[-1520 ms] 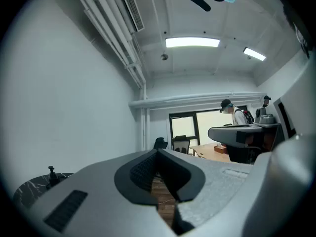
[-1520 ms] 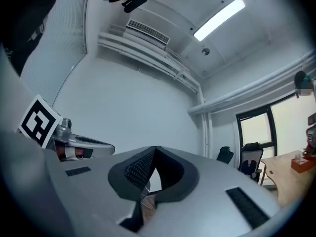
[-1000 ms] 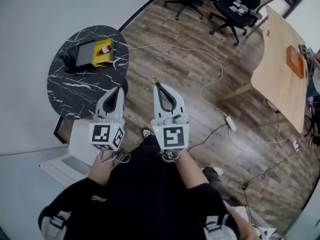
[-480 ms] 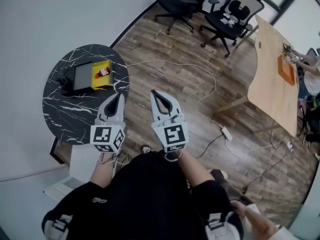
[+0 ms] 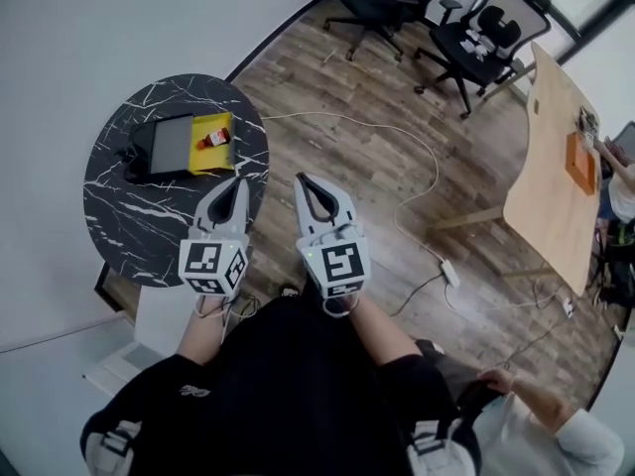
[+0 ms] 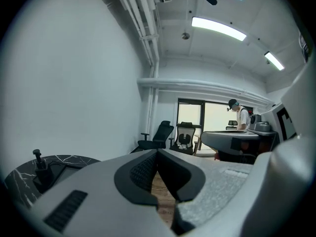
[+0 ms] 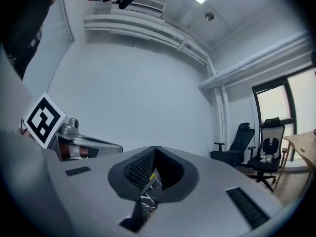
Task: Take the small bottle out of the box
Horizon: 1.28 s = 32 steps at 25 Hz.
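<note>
With jaws pressed together and empty, the left gripper and right gripper are held near the table edge. Unless they are opened, the small bottle in the table's box may be knocked.

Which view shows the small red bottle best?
The head view: the small red bottle lies plainly in the yellow box. The left gripper view misses it; the right gripper view shows only a yellow sliver.

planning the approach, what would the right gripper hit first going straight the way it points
Most likely the marble table, near the yellow box: both show in the gap below the shut jaws of the right gripper. Whether it strikes the rim or passes above is unclear.
</note>
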Tool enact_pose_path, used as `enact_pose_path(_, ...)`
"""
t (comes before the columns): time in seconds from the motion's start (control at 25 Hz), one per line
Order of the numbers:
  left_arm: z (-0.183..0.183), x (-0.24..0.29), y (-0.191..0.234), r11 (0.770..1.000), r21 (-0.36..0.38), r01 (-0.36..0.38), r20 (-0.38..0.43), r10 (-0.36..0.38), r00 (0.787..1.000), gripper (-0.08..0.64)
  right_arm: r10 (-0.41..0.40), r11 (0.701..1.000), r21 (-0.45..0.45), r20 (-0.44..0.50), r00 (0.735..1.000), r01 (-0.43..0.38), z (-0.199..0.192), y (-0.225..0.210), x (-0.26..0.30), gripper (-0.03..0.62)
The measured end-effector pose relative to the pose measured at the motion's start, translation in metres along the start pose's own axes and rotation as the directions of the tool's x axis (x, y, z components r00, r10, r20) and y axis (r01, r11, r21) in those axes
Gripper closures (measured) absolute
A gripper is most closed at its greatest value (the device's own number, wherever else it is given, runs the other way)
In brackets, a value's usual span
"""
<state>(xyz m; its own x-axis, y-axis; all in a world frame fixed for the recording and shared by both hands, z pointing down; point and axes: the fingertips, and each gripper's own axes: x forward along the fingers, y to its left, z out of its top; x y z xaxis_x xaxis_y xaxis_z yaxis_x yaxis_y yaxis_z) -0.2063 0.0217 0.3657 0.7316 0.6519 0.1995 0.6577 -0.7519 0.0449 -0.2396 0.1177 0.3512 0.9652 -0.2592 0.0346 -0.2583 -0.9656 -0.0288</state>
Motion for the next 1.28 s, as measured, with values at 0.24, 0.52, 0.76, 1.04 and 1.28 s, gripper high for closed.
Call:
enact_pose_path(0.24, 0.005, 0.048, 0.027, 0.999, 0.016, -0.04, -0.031, 0.041, 0.999, 0.561, 0.073, 0.997, 0.012, -0.016, 0.997, -0.073, -0.005, -0.021, 0.057, 0.598)
enact_pose_path(0.52, 0.018, 0.122, 0.057, 0.992, 0.004, -0.123, -0.07, 0.123, 0.99, 0.561, 0.16, 0.987, 0.043, -0.051, 0.986, -0.158, -0.008, -0.075, 0.124, 0.598)
enact_pose_path(0.76, 0.022, 0.181, 0.078, 0.98, -0.061, -0.191, -0.116, 0.183, 0.976, 0.561, 0.244, 0.969, 0.055, -0.064, 0.968, -0.241, -0.005, -0.124, 0.182, 0.598)
enact_pose_path(1.04, 0.01, 0.224, 0.102, 0.937, -0.141, -0.32, -0.179, 0.294, 0.939, 0.561, 0.373, 0.928, 0.058, -0.092, 0.923, -0.368, -0.014, -0.154, 0.232, 0.598)
enact_pose_path(1.28, -0.007, 0.238, 0.123, 0.901, -0.179, -0.395, -0.235, 0.351, 0.906, 0.56, 0.476, 0.88, 0.076, -0.128, 0.87, -0.47, -0.029, -0.146, 0.277, 0.598)
